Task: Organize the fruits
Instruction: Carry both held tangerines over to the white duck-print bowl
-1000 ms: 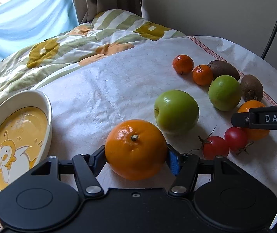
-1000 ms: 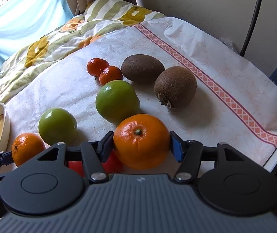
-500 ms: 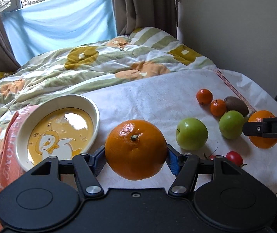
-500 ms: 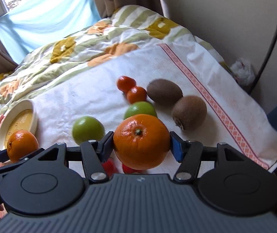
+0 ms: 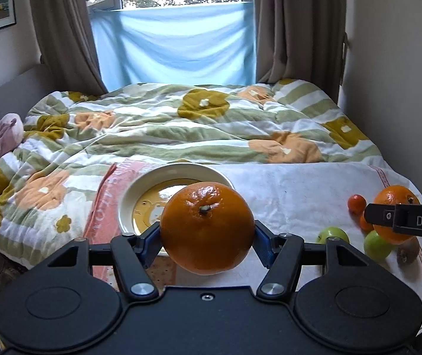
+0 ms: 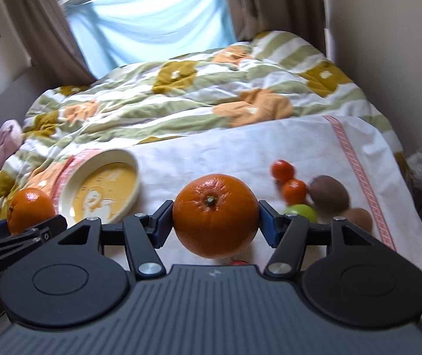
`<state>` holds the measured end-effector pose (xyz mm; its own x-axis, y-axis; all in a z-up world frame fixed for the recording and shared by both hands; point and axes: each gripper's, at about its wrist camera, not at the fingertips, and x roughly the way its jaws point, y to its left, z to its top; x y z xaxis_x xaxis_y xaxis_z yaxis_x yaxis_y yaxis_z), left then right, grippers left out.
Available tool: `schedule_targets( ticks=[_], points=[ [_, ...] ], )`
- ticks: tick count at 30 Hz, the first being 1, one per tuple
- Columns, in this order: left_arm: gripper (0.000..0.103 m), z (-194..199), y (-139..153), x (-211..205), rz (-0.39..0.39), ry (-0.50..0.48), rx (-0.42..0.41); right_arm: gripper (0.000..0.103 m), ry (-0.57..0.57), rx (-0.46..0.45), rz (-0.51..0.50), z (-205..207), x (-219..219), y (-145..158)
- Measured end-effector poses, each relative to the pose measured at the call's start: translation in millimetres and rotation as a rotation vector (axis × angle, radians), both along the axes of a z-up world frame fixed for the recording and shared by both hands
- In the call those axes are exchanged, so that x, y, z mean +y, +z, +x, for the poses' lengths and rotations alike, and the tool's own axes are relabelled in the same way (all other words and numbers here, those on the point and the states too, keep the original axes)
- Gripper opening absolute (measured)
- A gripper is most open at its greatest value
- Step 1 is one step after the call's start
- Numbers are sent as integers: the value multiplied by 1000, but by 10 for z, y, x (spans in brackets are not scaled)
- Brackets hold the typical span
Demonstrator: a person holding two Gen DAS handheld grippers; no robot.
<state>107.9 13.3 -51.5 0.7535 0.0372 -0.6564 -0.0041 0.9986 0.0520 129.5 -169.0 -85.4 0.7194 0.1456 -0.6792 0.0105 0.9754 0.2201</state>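
Each tongs squeezes one orange: the left tongs point(image 5: 207, 238) hold theirs point(image 5: 207, 227) just near the plate point(image 5: 128, 204), closer than the right tongs point(image 6: 215, 222) with theirs point(image 6: 215, 215).

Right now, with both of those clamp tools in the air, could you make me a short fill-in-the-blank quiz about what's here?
1. Each gripper is shut on an ____.
2. The left gripper holds its fruit in front of the yellow-centred ____.
3. The two brown fruits beside the green apple are ____.
4. The fruit lies on a ____ cloth.

Missing words: orange; plate; kiwis; white
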Motion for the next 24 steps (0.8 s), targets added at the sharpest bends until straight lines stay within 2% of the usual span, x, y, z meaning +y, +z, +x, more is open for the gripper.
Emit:
schedule_targets(
  ticks=[3, 5, 11, 16, 24],
  points=[
    [67, 94, 92, 192, -21, 33, -5, 75, 47, -4, 11, 116, 221, 87],
    [67, 195, 116, 274, -7, 29, -8, 75, 59, -1, 21, 228, 360, 128],
    [67, 633, 71, 623, 5, 8, 11, 75, 46, -4, 27, 625, 763, 219],
    [67, 1061, -137, 892, 20, -27, 53, 75, 39, 6, 17, 1050, 1090, 170],
    [67, 1660, -680, 1062, 65, -133, 127, 75, 28, 55, 3, 1674, 1545, -159]
  ],
)
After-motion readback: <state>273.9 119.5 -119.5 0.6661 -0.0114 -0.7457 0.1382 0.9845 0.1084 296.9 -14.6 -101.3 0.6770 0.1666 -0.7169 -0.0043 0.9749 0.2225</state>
